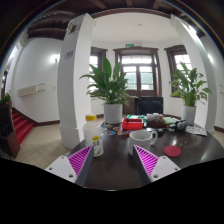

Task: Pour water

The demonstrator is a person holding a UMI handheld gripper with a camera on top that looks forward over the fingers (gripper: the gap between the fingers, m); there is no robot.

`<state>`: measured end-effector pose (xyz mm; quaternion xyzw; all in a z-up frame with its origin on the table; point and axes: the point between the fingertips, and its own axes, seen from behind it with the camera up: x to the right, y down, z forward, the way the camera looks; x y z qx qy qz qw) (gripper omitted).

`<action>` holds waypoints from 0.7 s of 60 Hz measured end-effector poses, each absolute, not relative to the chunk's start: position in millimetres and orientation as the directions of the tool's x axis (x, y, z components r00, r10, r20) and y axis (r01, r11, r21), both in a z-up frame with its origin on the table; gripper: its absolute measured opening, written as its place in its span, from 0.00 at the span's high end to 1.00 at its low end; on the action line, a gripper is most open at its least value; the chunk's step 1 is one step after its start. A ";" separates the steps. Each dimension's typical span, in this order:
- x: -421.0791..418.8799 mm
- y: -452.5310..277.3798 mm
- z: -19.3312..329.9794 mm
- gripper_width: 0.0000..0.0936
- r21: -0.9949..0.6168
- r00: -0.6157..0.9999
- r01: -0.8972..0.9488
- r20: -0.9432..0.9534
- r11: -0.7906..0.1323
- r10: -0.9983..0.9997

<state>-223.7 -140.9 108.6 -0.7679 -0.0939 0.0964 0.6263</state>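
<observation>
The gripper point(110, 160) hovers with fingers wide, holding nothing, lined up over the dark table point(120, 165); the water bottle point(93, 133) stands just left of it, ready for grasping.

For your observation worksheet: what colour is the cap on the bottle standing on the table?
Yellow. The bottle cap shows best in the gripper view, beyond the open gripper.

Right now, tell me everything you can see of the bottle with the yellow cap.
The bottle stands upright on the dark table, just ahead of the claw's left finger and a little outside it. It has a yellow cap, a pale, translucent-looking body, probably plastic, and what seems to be a light label around the middle. Whether it holds liquid cannot be told. Nothing grips it: the claw is open, and only the table touches the bottle.
</observation>
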 end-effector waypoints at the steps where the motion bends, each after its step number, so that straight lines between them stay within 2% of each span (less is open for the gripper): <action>1: -225.3 -140.9 108.1 0.16 -0.979 0.963 0.022 -0.033 -0.201 0.267; 20: -249.0 -92.9 122.2 0.16 -0.979 0.963 -0.099 -0.140 -0.180 0.231; 42: -266.2 -12.7 116.9 0.16 -0.976 0.979 -0.055 -0.094 -0.211 0.179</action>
